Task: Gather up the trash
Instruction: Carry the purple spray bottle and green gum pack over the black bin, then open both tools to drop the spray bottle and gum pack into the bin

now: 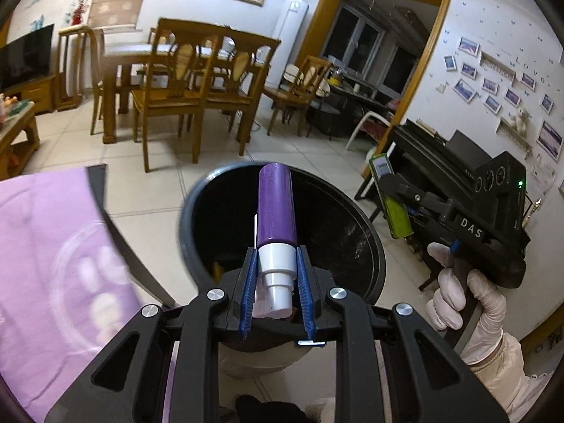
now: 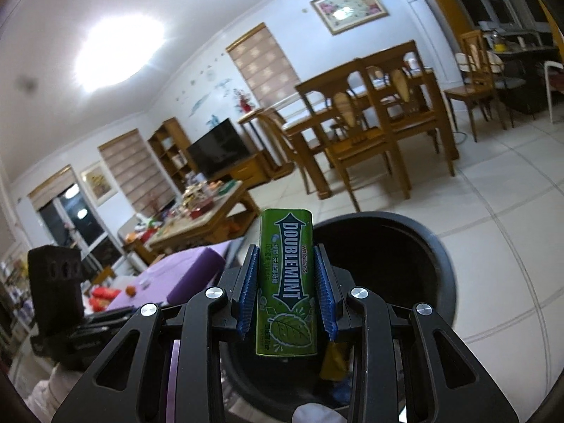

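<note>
My left gripper (image 1: 275,264) is shut on a purple bottle (image 1: 276,208) by its white cap end and holds it over the open mouth of a dark round trash bin (image 1: 363,232). My right gripper (image 2: 287,261) is shut on a green Doublemint gum pack (image 2: 286,282) and holds it upright above the same bin (image 2: 423,264). In the left wrist view the right gripper (image 1: 387,179) shows at the bin's right rim with the green pack (image 1: 396,208) in it. Some yellow and blue trash lies inside the bin (image 2: 335,363).
A purple cloth-covered surface (image 1: 53,264) lies left of the bin. A wooden dining table with chairs (image 1: 183,81) stands behind on the tiled floor. A cluttered coffee table (image 2: 197,218) and TV (image 2: 218,148) are further left. A black piano (image 1: 440,162) stands on the right.
</note>
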A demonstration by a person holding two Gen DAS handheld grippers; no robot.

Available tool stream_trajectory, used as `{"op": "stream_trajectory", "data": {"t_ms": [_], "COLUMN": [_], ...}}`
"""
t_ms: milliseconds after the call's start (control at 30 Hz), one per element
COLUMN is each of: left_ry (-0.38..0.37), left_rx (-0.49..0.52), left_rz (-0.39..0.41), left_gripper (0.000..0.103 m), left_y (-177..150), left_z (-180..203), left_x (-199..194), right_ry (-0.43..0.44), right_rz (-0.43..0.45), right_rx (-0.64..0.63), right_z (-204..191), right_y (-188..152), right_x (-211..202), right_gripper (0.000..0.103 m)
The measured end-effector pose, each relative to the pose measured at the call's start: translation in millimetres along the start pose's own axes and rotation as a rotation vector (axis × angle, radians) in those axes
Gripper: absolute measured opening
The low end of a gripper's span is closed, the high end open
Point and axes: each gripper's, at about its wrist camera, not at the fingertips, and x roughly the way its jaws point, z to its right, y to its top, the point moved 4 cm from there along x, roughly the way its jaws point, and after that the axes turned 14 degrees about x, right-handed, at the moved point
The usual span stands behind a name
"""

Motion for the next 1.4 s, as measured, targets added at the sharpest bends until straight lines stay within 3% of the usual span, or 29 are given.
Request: {"op": "stream_trajectory", "data": {"t_ms": [333, 500, 1400], "left_ry": [-0.009, -0.004, -0.020], "left_rx": [0.000, -0.002, 0.011], "left_rz": [-0.076, -0.096, -0.121], "left_gripper": [0.023, 0.023, 0.023], "left_y": [-9, -12, -7], "left_z": [9, 10, 14], "left_x": [46, 57, 65], "right_ry": [-0.046, -0.057, -0.085], "right_rz": [-0.029, -0.044, -0.065], "right_rx": [0.028, 0.041, 0.063], "right_z": [43, 40, 56], "right_y": [-1, -6, -22], "right_x": [33, 53, 78], "right_gripper": [0.031, 0.031, 0.031]}}
